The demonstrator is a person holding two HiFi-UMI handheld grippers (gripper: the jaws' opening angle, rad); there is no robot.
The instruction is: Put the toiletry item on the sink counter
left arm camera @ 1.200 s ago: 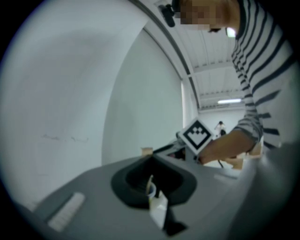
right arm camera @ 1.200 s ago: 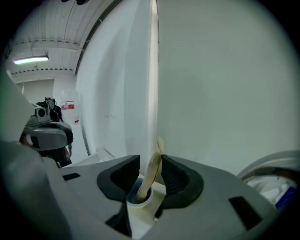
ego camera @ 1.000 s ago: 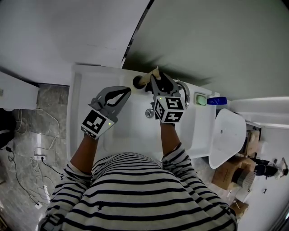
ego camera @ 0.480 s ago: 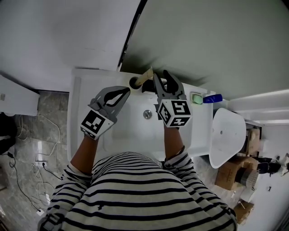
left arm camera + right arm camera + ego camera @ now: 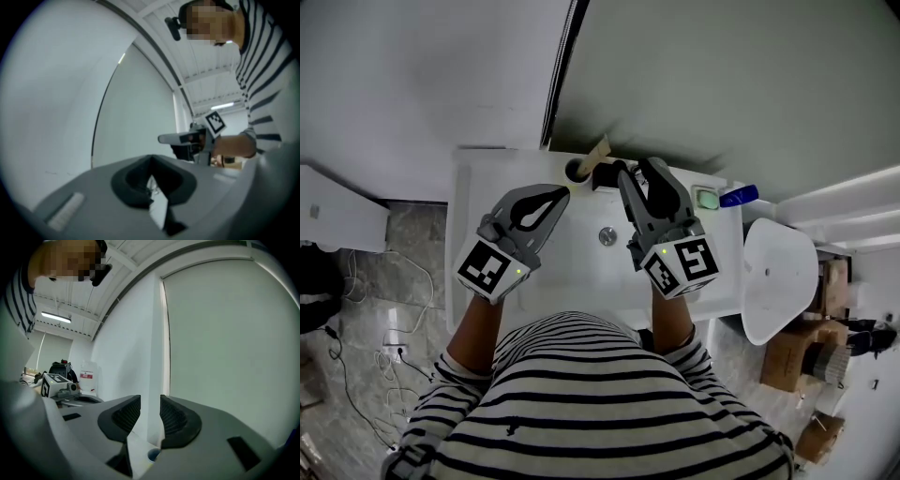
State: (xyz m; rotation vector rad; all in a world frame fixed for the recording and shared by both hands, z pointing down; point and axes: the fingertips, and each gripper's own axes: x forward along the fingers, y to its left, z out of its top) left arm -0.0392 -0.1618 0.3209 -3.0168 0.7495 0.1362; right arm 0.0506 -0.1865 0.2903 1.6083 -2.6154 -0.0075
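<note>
Left tongs [image 5: 557, 193] first: clamped fully together with nothing in them, as the left gripper view [image 5: 150, 163] shows, and held over the near-left part of the basin [image 5: 572, 281]. Right tongs [image 5: 635, 168] have a narrow gap between the ribbed pads. The right gripper view [image 5: 150, 411] shows only bare wall through that slit, so they're empty. Their tips hover at the far edge of the sink, just right of a dark-rimmed cup [image 5: 577, 170].

The thing that matters is the beige toiletry item [image 5: 598, 150]. It's a slim pale strip leaning out of that cup on the far rim of the worktop [image 5: 464, 216], tilted to the right, with its top against the wall [image 5: 694, 84]. By the look of it the job is as good as done — the item is on the worktop, standing in the cup and free of both tongs.

As for handling, it reads as light, thin and fairly stiff, and too small to say whether it's wood or plastic. If it needs moving, the exposed upper part above the cup's rim is the place to pinch, flat faces between the pads. Go gently — a sideways tug could tip the cup.

Further out, the drain [image 5: 607, 236] sits mid-basin. A green soap [image 5: 706, 199] and a blue tube [image 5: 739, 196] lie at the far right of the worktop, well clear of the tongs.
</note>
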